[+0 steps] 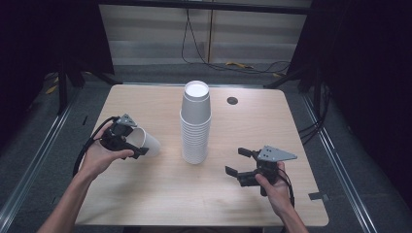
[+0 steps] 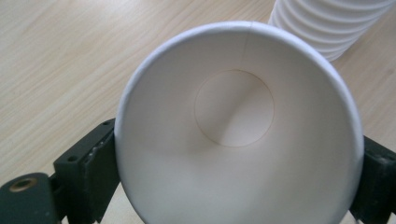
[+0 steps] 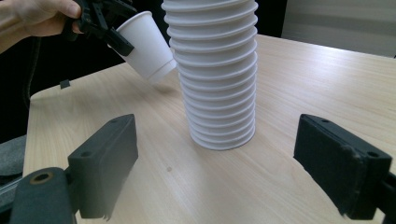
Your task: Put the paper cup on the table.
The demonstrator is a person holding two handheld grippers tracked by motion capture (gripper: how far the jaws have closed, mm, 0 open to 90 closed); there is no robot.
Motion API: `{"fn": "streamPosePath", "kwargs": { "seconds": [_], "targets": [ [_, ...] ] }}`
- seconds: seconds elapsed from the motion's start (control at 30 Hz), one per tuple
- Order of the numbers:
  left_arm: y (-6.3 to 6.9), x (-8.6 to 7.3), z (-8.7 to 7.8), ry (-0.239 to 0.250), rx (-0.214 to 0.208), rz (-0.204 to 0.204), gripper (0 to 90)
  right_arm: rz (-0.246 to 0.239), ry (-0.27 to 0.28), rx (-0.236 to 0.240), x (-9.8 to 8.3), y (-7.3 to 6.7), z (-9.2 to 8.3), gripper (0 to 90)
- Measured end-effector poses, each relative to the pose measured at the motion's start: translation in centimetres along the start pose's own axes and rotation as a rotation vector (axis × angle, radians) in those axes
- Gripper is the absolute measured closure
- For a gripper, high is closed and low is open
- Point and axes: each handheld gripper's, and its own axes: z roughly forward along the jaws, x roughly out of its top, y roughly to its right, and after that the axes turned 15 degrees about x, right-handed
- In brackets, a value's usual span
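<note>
The left claw holds a single white paper cup, its two jaws pressing on opposite sides of the cup near the rim; in the left gripper view the cup's open mouth faces the camera and its base points away. The cup is tilted, base angled down toward the table and clear of it, just beside the tall stack of cups standing mouth-down at the table's centre. This placing suggests the cup is being carried either off the stack or toward it; which cannot be told. The left hand wraps the gripper body from behind, forearm entering from the lower left. The right claw stands wide and empty, its jaws aimed level at the stack's base, apparently waiting. The right hand holds it low over the table, well apart from the stack.
</note>
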Motion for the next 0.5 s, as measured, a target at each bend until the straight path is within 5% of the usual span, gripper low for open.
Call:
{"fn": "streamPosePath", "kwargs": {
  "seconds": [0.5],
  "targets": [
    [0.6,2.0,1.2,-0.124,0.062,0.104,8.0,0.002,-0.009,-0.005,-0.1,0.1,0.1,13.5]
  ]
}}
